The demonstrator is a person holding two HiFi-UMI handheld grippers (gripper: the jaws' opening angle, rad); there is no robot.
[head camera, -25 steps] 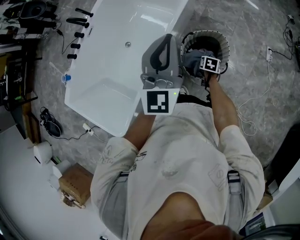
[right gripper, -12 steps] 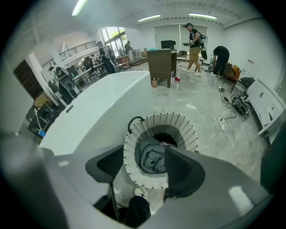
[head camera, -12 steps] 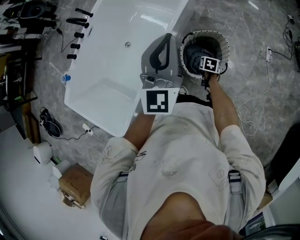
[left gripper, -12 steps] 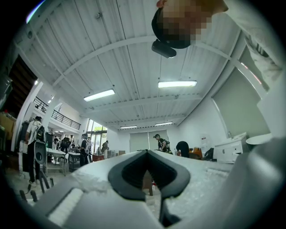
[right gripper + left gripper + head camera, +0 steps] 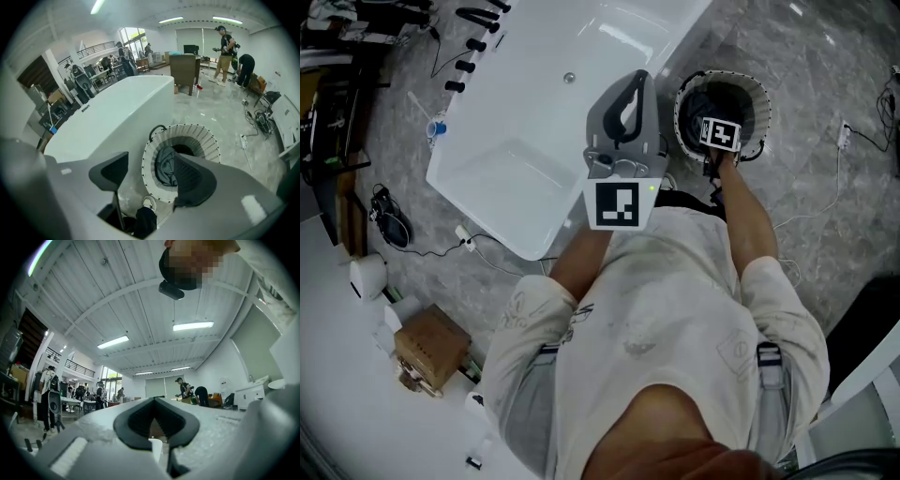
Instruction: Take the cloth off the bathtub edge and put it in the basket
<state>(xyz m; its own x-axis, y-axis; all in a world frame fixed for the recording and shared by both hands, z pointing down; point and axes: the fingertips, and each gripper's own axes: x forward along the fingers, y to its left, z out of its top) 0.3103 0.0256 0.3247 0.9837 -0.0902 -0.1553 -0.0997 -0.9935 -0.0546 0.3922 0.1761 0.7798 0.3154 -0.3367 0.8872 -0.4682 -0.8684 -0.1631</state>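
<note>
Nearest me, low in its own view, my left gripper [image 5: 154, 401] points at the ceiling, jaws pressed together on nothing. My right gripper [image 5: 150, 180] hovers above the basket [image 5: 206, 140], its 2 jaws opening with nothing between them. The cloth [image 5: 165, 165] lies inside the basket, mid-frame. Beyond, upper left, the bathtub [image 5: 108, 117] edge looks bare. I judge the job done.

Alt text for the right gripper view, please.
The right gripper, jaws opening and empty, hangs over a white basket with the grey cloth inside. A white bathtub stands beside it on a grey floor.
</note>
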